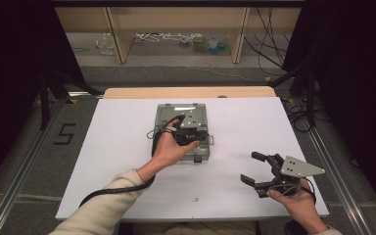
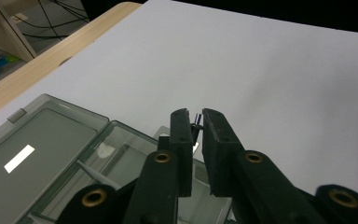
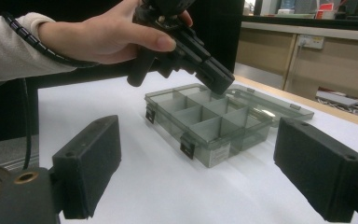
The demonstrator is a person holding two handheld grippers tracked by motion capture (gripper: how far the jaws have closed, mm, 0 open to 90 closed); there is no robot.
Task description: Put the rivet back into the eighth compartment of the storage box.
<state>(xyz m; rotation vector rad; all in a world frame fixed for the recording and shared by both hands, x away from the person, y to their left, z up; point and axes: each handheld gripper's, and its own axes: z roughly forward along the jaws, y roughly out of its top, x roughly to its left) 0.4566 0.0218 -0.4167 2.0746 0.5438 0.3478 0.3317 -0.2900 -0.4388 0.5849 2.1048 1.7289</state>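
Observation:
A clear grey compartment box (image 1: 166, 117) lies open at the middle of the white table, its lid (image 2: 51, 140) folded flat behind it. My left gripper (image 1: 196, 136) hovers over the box's compartments (image 3: 200, 116), jaws pointing down and shut. They pinch a small dark screw-like part (image 2: 197, 119) at their tips. In its own view the left gripper (image 2: 195, 115) hangs above the box's near right corner. My right gripper (image 1: 251, 167) rests near the table's front right, jaws wide open with nothing between them. Its pads (image 3: 88, 163) frame the box from the side.
A tiny loose part (image 1: 195, 199) lies on the white table (image 1: 117, 161) near the front edge. A wooden strip (image 1: 186, 92) borders the far side. Shelving and cables stand on the floor beyond. Dark metal rails run along both sides.

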